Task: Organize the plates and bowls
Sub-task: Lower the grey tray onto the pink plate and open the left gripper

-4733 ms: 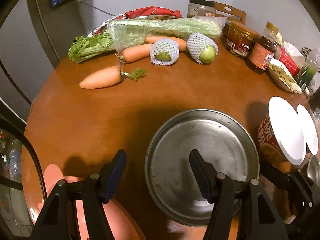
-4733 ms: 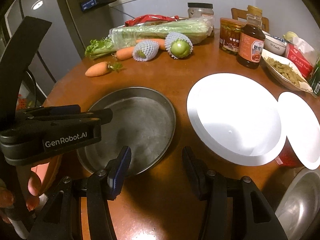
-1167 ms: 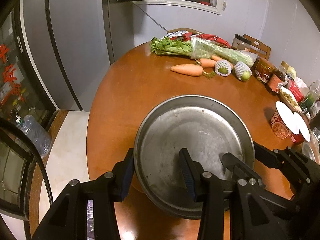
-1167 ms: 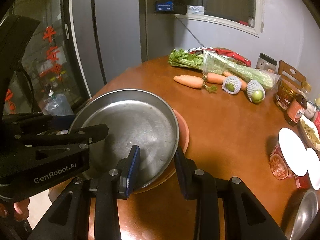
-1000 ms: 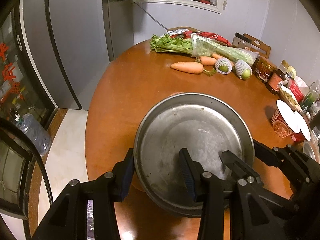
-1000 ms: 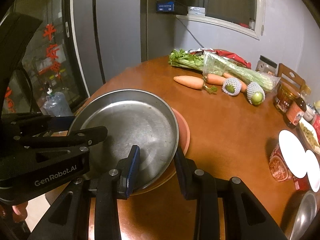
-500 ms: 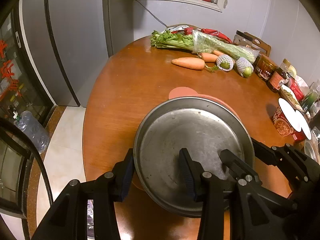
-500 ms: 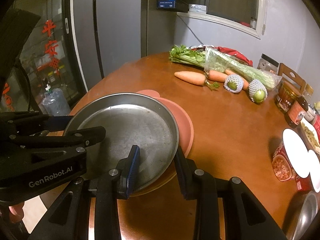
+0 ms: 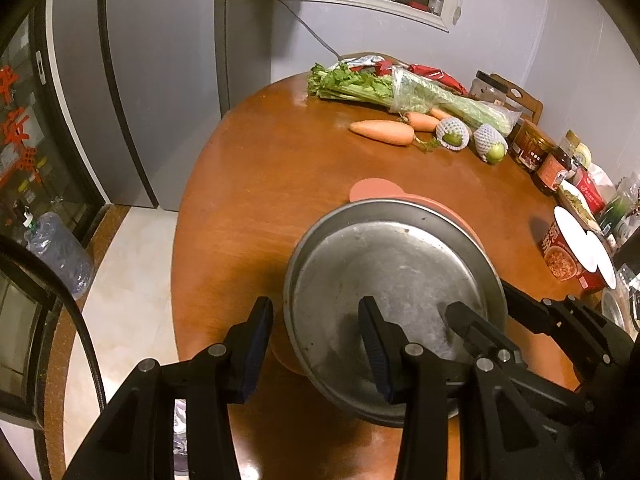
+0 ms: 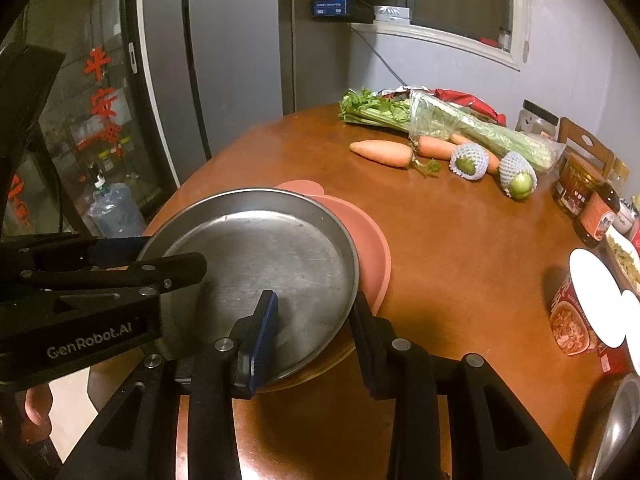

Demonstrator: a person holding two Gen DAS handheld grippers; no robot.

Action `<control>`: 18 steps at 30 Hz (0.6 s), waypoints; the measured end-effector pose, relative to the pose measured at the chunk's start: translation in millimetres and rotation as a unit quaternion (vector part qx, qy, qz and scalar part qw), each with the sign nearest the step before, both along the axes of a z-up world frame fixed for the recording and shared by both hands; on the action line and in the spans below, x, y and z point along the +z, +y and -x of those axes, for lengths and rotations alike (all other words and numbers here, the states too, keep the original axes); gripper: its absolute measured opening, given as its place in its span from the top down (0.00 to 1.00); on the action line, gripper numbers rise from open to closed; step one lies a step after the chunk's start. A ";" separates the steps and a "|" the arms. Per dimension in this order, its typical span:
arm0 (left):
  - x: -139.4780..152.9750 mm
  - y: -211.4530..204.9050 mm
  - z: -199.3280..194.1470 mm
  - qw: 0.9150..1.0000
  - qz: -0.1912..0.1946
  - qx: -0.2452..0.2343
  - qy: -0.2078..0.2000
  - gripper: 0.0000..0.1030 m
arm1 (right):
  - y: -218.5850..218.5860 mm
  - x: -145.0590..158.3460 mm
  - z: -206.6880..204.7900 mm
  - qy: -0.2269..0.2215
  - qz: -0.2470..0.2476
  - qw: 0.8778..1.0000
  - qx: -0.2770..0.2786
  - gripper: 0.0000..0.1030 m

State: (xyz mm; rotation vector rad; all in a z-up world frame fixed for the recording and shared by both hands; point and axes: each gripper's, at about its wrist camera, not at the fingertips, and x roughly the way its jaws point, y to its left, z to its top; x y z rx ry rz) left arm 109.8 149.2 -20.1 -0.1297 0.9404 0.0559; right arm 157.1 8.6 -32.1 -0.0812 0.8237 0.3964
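A round steel pan (image 9: pixel 396 280) (image 10: pixel 260 264) is held over a pink plate (image 9: pixel 372 188) (image 10: pixel 372 256) near the table's front edge. Most of the pink plate is hidden under the pan. My left gripper (image 9: pixel 316 344) straddles the pan's left rim, one finger inside and one outside. My right gripper (image 10: pixel 314 336) straddles the pan's right rim the same way. Whether either one actually presses the rim, I cannot tell. A white plate (image 9: pixel 576 232) (image 10: pixel 596 296) lies on an instant noodle cup at the right.
Carrots (image 9: pixel 382 132), celery (image 9: pixel 400 92) and two netted fruits (image 9: pixel 452 136) lie at the table's far side. Jars and sauce bottles (image 9: pixel 554 168) stand at the right edge. Another steel dish (image 10: pixel 616 432) is at the near right. A fridge (image 9: pixel 160 80) stands to the left.
Both grippers took hold of the steel pan's rim, lifted it and carried it to the left. In the last second it slid back, so more of the pink plate shows.
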 end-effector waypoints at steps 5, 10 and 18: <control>3.6 2.9 3.3 1.000 0.000 0.005 -0.006 0.53 | -5.8 2.0 -0.5 -0.007 -0.007 1.000 -0.012 0.62; 3.1 8.3 8.2 1.000 0.016 0.013 -0.005 0.51 | -15.6 3.8 -1.9 -0.005 -0.018 0.999 -0.027 0.62; 4.3 24.6 25.9 0.997 0.076 0.030 -0.017 0.42 | -34.1 1.9 -2.5 0.011 -0.042 0.998 -0.050 0.51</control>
